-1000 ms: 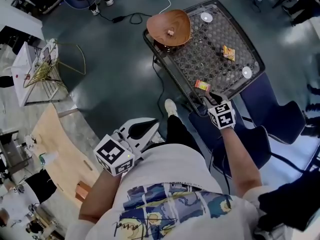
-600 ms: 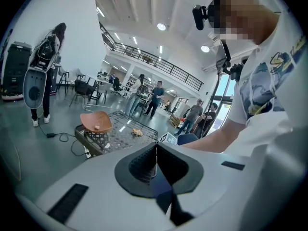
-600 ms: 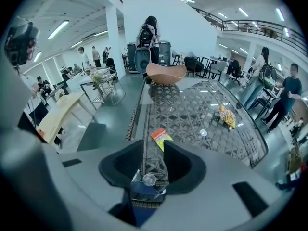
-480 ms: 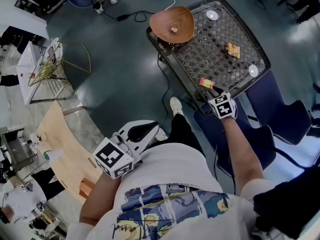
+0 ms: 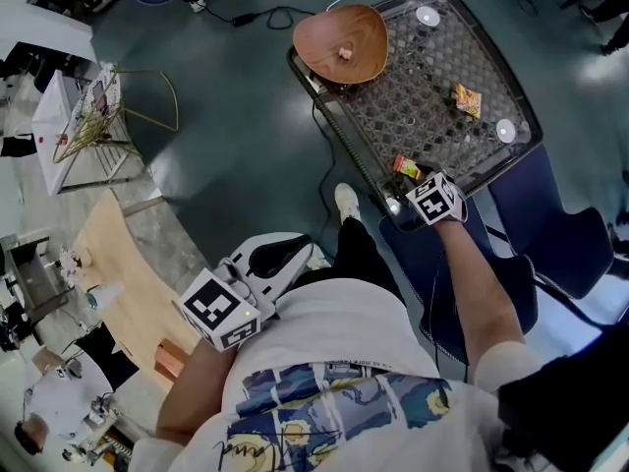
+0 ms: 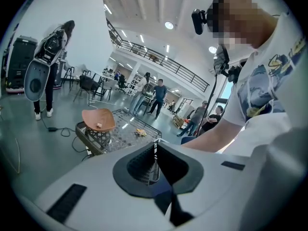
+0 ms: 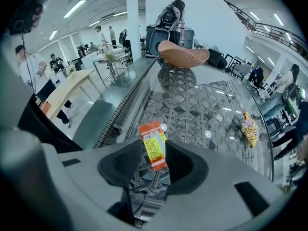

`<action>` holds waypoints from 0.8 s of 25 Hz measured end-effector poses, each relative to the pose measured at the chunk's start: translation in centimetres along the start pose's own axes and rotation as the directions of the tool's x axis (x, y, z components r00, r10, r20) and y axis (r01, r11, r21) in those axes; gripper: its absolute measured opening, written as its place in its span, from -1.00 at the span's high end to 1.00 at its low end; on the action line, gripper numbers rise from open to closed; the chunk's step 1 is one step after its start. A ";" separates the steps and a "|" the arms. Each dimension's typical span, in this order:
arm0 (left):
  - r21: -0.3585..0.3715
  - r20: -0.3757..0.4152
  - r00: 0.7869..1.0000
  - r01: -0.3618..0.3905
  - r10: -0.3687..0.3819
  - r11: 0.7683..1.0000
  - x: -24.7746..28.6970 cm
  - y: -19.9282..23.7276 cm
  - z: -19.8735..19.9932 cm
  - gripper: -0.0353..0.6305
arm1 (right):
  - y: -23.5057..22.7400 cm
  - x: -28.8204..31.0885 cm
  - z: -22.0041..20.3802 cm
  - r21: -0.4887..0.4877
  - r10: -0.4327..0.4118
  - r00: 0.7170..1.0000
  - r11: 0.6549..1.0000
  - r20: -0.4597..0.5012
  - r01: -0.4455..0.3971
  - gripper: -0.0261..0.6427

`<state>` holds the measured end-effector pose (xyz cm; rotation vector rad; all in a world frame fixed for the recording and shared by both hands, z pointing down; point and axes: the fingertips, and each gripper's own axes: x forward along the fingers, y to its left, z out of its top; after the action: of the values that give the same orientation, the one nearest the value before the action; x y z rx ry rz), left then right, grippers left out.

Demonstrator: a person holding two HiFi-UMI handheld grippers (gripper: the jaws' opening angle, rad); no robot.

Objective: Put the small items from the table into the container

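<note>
The right gripper [image 7: 154,142] is opening its fingers astride the orange packet [image 5: 407,167], lying on the table [image 5: 432,77] far from the bowl [image 5: 324,35], and should be closing only once centred, the left gripper [image 6: 155,150] sitting shut.

No legible text anywhere
Orange packet [image 7: 153,146]: printed lines, too small to read
Shirt [image 5: 295,411]: dark script, unreadable
Left marker cube [image 5: 218,308], right marker cube [image 5: 435,198]: black-white square patterns only

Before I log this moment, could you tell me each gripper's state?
Left gripper: closed, empty.
Right gripper: fingers opening around orange packet, not gripping.
</note>
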<state>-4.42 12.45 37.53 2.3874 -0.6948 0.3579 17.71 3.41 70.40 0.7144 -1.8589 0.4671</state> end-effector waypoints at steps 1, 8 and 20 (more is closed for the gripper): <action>-0.001 -0.002 1.000 -0.001 0.001 1.000 0.2 0.2 0.1 0.87 | -0.1 0.4 0.0 -0.022 0.008 1.000 1.000 -0.010 -0.008 0.52; -0.028 -0.008 1.000 -0.011 0.010 1.000 1.6 1.1 0.7 0.87 | -0.2 2.1 0.1 -0.140 0.068 0.997 0.987 -0.048 -0.074 0.44; -0.043 -0.002 1.000 -0.018 0.018 0.999 2.8 2.2 1.3 0.87 | -0.5 2.3 0.1 -0.132 0.121 0.991 0.983 -0.052 -0.127 0.47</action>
<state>-3.24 9.01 38.75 2.3411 -0.7166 0.3483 17.31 2.42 72.50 0.4959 -1.8809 0.4290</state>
